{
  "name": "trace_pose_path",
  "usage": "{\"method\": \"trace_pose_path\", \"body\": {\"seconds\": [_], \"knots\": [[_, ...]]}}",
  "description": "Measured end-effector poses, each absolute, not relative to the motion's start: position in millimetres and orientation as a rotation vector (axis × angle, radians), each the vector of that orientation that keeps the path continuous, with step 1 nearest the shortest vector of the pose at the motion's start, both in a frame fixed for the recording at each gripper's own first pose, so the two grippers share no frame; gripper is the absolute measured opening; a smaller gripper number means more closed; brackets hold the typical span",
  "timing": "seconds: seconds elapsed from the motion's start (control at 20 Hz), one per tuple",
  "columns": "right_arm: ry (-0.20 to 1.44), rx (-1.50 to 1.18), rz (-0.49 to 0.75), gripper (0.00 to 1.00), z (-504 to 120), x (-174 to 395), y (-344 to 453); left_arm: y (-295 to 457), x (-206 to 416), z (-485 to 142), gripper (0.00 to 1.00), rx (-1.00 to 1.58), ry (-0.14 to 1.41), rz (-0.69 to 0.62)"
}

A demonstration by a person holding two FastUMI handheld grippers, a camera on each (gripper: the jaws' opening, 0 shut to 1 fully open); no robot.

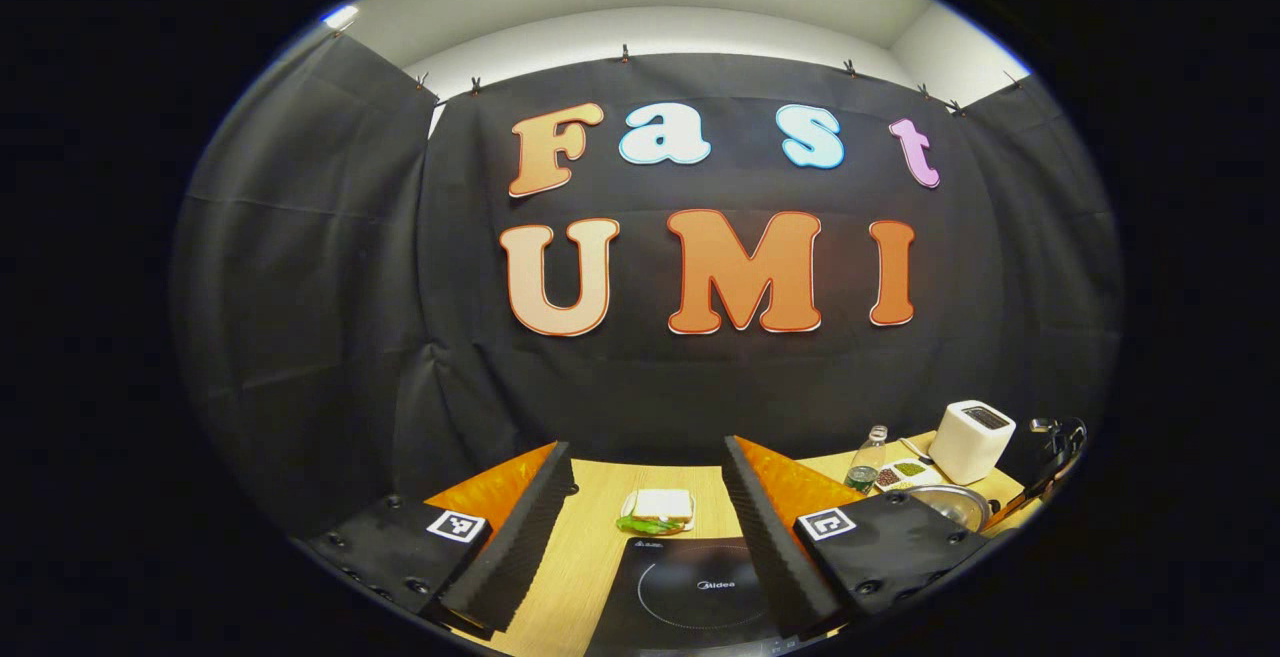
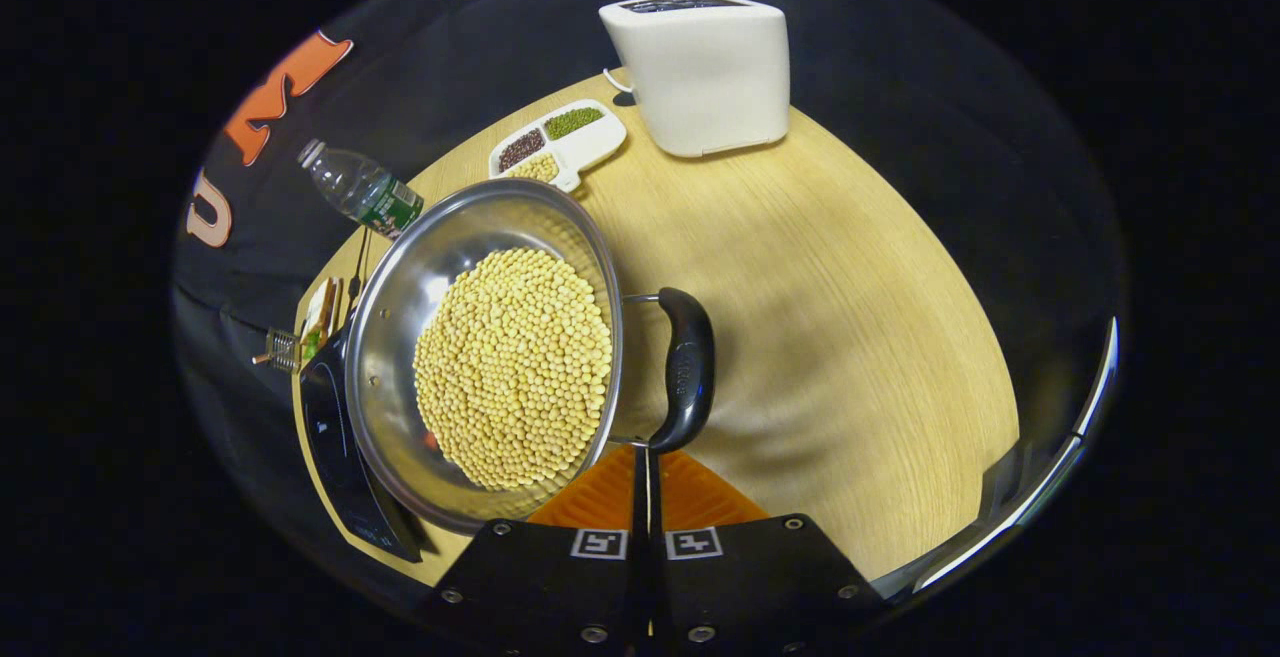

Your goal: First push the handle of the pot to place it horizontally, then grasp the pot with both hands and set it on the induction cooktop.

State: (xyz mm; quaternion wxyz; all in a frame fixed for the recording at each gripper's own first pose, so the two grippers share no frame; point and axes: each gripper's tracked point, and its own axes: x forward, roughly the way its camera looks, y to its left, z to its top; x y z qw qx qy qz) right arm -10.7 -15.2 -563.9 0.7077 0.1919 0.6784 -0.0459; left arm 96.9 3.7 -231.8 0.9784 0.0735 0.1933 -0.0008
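Right hand-held gripper (image 2: 645, 482) closed | tips at pot (image 2: 490, 357) handle (image 2: 685, 367)

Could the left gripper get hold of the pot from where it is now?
Probably yes. The left gripper is open above the cooktop, and the pot sits off to its right with bare table between. It would have to swing right first.

Level wall-facing left; steep, close right.
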Motion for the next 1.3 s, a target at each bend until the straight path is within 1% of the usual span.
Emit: {"method": "trace_pose_path", "body": {"seconds": [0.3, 0.5, 0.65, 0.85, 1.1, 1.15, 1.2, 1.25, 1.3], "knots": [[1.447, 0.333, -0.166, 0.0, -576, 21, -28, 13, 103, -240, 0.99, 0.135, 0.396, 0.021], [1.414, 0.268, -0.18, 0.0, -580, 39, -35, 15, 102, -251, 0.97, 0.123, 0.413, 0.017], [1.393, 0.269, -0.192, 0.0, -580, 54, -38, 14, 103, -260, 0.99, 0.132, 0.427, 0.012], [1.38, 0.254, -0.187, 0.0, -581, 62, -38, 6, 103, -274, 0.99, 0.118, 0.46, -0.01], [1.317, 0.271, -0.152, 0.01, -551, 66, -37, -23, 101, -304, 0.99, 0.103, 0.536, -0.072], [1.305, 0.272, -0.14, 0.02, -543, 67, -37, -34, 100, -314, 0.99, 0.101, 0.561, -0.095], [1.291, 0.278, -0.121, 0.09, -534, 69, -34, -45, 98, -321, 0.98, 0.097, 0.582, -0.119], [1.279, 0.282, -0.106, 0.13, -526, 71, -30, -58, 96, -330, 0.98, 0.093, 0.607, -0.147], [1.269, 0.282, -0.09, 0.25, -519, 73, -27, -71, 94, -339, 0.98, 0.092, 0.635, -0.177]]}}
